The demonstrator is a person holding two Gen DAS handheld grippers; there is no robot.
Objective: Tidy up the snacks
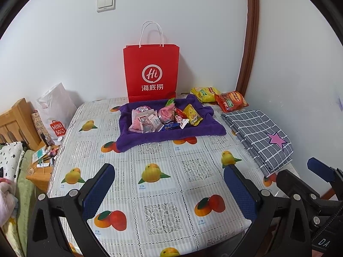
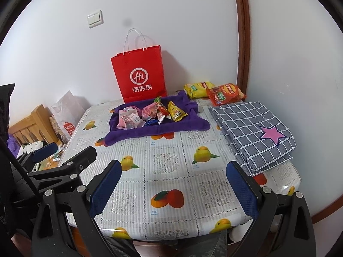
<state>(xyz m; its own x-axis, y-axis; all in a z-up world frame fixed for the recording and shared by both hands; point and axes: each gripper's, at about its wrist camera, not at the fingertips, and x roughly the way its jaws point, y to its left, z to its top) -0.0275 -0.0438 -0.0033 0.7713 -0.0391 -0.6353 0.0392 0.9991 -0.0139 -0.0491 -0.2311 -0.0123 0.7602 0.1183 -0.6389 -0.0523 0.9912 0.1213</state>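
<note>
Both tools [image 1: 169,187] [image 2: 173,184] gape (empty) near table edge [image 2: 171,234].

Place: a lived-in home bedroom.
Bed: wooden headboard [image 1: 15,120] with rumpled bedding [image 1: 10,160] off the tabletop's left edge.
Nightstand: low wooden nightstand [image 1: 39,175] strewn with small toiletries.
Tabletop: fruit-print plastic tabletop [image 1: 163,175] pushed against a white wall.
Fittings: household light switch [image 1: 105,3], brown door frame [image 1: 249,36].
Bags: red paper shopping bag [image 1: 151,72], white store bag [image 1: 55,109].

Left gripper [image 1: 169,184] gapes wide, empty — snacks [image 1: 165,116] heaped on the purple cloth [image 1: 171,133] lie well ahead of its fingertips.
</note>
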